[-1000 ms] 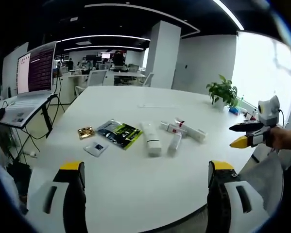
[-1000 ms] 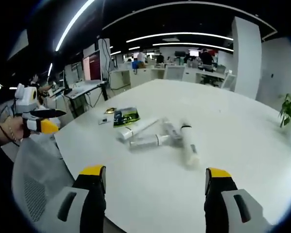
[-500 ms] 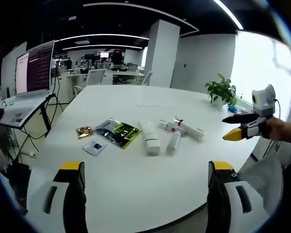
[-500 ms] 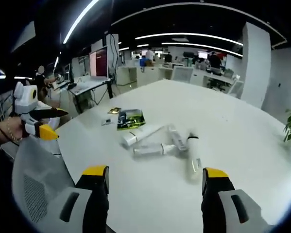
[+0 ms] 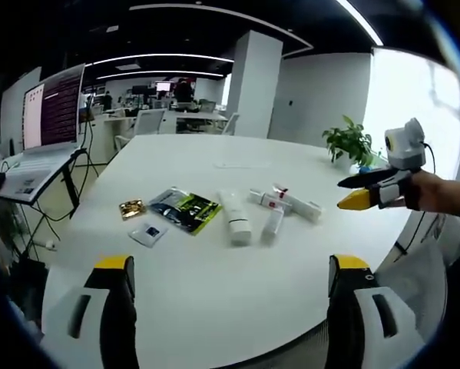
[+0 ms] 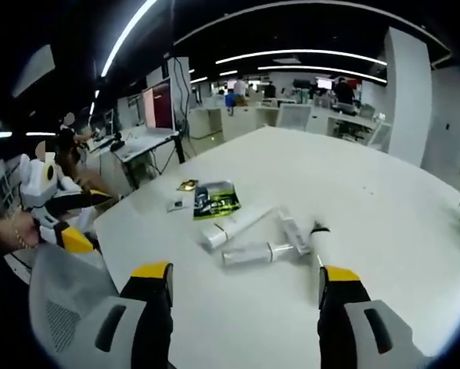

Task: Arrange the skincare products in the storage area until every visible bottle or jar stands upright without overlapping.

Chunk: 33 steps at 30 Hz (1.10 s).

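Smooth white matt round table top (image 5: 214,292), faint sheen. Glossy white plastic squeeze tubes (image 5: 236,217) lying flat. Shiny green-black foil sachet (image 5: 187,209); crinkled gold foil packet (image 5: 133,207). Matt yellow-tipped black-and-white plastic gripper jaws. Grey mesh fabric chair back (image 6: 64,307).

left gripper (image 5: 230,269): jaws spread wide, nothing between them, raised above the near edge of the white table (image 5: 214,300).
right gripper (image 5: 360,192): enters from the right in a hand (image 5: 437,192), above the table's far right edge.
tubes (image 5: 268,211): four white ones lying flat, clustered mid-table.
green sachet (image 5: 185,209): flat, left of the tubes.
potted plant (image 5: 351,144): far right edge.
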Motion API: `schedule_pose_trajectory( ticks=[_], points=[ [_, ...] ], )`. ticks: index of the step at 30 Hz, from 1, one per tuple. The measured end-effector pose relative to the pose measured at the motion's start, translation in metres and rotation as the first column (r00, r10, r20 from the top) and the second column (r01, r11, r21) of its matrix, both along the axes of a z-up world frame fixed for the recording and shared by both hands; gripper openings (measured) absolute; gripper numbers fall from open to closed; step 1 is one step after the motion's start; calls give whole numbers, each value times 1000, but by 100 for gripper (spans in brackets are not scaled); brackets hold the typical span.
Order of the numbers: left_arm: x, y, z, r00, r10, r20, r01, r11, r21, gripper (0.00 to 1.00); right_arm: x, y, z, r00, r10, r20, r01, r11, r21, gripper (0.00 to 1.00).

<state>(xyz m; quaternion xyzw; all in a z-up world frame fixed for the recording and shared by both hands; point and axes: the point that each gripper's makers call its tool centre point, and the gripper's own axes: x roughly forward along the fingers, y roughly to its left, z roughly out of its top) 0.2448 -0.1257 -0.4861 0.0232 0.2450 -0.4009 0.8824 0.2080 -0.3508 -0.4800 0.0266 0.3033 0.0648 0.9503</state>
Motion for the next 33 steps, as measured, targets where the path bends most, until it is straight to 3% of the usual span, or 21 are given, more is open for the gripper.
schedule_pose_trajectory(
  ticks=[10, 33],
  points=[
    [-1, -1, 1, 1000, -7, -5, 7, 1000, -12, 97, 19, -1, -3, 999, -29, -42, 30, 999, 27, 76],
    [-1, -3, 0, 1000, -26, -11, 26, 1000, -13, 98, 59, 19, -16, 993, -19, -116, 28, 997, 73, 73]
  ],
)
